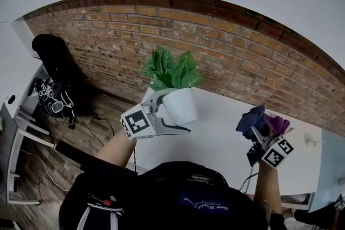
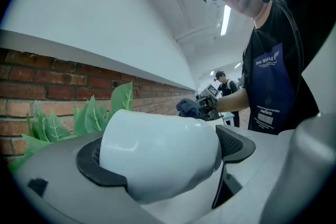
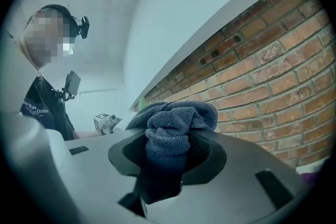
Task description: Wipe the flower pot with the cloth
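White flower pot (image 1: 182,106) sat clamped in the left hand-held gripper (image 1: 168,116), probably to steady it for wiping; the right hand-held gripper (image 1: 261,136), well apart, pinched the cloth (image 1: 255,118).

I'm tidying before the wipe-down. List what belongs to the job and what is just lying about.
Job: flower pot with its plant, clamped in the left gripper; cloth, clamped in the right gripper.

Lying about: black gear and tangled cables by the brick wall.
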The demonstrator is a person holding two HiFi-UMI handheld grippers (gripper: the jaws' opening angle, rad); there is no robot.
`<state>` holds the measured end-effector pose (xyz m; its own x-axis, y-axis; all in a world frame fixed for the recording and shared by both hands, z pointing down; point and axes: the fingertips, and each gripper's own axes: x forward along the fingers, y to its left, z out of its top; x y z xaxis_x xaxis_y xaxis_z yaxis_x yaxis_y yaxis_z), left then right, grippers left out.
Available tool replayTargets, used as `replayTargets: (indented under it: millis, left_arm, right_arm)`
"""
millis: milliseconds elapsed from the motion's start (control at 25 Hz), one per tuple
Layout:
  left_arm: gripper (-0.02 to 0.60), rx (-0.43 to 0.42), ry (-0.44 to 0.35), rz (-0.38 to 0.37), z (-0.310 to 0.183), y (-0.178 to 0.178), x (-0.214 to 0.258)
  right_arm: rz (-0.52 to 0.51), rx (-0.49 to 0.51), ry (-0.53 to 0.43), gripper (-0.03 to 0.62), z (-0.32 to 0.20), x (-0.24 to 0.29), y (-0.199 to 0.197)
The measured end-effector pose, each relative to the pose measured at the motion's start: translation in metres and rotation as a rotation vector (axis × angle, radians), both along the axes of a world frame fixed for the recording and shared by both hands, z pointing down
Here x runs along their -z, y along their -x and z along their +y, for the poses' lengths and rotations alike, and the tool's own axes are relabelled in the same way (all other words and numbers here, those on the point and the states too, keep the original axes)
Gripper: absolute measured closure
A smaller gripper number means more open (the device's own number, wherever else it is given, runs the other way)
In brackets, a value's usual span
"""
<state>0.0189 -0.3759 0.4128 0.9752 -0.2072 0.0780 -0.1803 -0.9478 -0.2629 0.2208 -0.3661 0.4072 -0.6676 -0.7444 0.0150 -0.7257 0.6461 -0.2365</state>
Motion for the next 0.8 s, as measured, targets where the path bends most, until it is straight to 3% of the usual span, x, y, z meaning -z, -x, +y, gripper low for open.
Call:
replayTargets:
  millis: [240,800]
  left_arm:
    - [0.035,0.017,0.005,0.003,0.009,0.004,-0.008]
    - [0.035,-0.018,0.016,-0.002,0.019,-0.004,-0.014]
  right_arm:
    - [0.077,0.025,-0.006,0.461,0.004,-0.015,0.023]
    - [0.099,0.035,-0.003,0.461,0.006,-0.022,0.031]
